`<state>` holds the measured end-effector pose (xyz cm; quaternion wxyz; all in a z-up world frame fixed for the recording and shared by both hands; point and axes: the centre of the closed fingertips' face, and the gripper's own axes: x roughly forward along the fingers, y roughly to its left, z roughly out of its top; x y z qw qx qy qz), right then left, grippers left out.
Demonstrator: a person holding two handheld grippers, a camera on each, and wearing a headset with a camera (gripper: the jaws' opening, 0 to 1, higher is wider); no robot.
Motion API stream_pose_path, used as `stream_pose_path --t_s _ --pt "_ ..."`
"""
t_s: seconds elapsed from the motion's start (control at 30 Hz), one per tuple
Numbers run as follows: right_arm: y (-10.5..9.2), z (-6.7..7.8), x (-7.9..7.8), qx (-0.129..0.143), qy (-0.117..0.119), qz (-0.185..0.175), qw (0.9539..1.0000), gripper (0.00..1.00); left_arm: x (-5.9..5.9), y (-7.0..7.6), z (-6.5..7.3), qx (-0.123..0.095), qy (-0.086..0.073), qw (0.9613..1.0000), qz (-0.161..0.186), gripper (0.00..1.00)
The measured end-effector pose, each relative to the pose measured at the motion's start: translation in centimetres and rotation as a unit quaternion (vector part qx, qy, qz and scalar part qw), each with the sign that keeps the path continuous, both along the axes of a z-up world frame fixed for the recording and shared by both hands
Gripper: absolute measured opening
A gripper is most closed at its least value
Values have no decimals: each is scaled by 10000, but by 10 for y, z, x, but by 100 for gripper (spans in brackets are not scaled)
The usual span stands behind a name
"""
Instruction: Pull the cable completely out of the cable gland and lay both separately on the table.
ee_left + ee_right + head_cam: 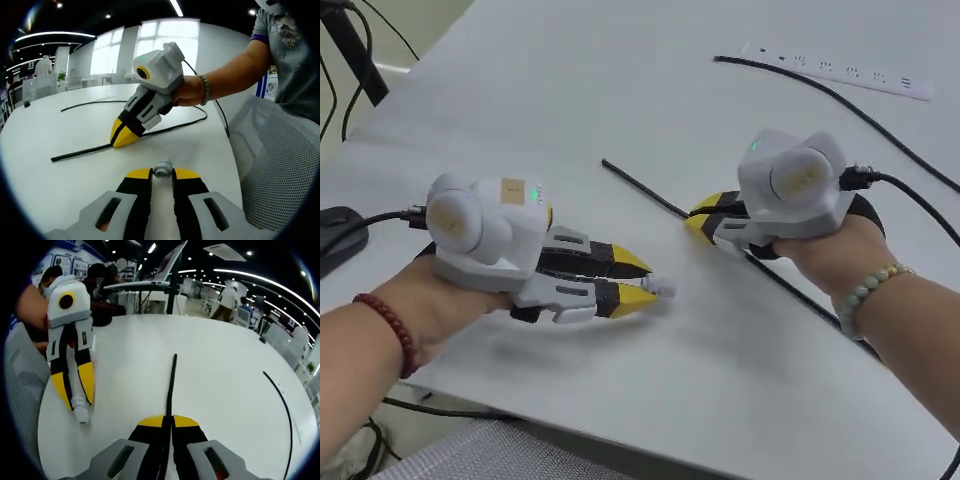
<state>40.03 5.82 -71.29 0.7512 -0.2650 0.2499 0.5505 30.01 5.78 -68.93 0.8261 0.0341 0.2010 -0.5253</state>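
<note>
The left tool (645,280) pinches the small grey cable gland (162,169) at its tips, low over the surface (620,80) by its near edge. The right tool (168,420) is clamped tight around the black cable (172,375), which lies flat toward the middle — the two look already apart. To finish well, rest each one down and part the jaws slowly, so the gland does not roll; no writing can be read — the marks on the power strip (840,72) are too small.

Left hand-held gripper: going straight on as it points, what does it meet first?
Probably the black cable lying across its path, close beside the right hand-held gripper shut on it; depth is unclear.
</note>
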Motion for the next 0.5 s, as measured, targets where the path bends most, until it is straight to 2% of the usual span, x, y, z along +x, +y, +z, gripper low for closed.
stream_pose_path --t_s 0.33,0.37,0.5 --pt "1 1 -1 160 -16 -39 9999 0 1 3 -14 50 119 9999 101 16" --pt "1 1 -1 179 -7 -51 9998 0 0 3 -14 0 138 9998 121 16" --pt "1 1 -1 216 -35 -60 9997 0 0 3 -13 -34 114 9998 149 16"
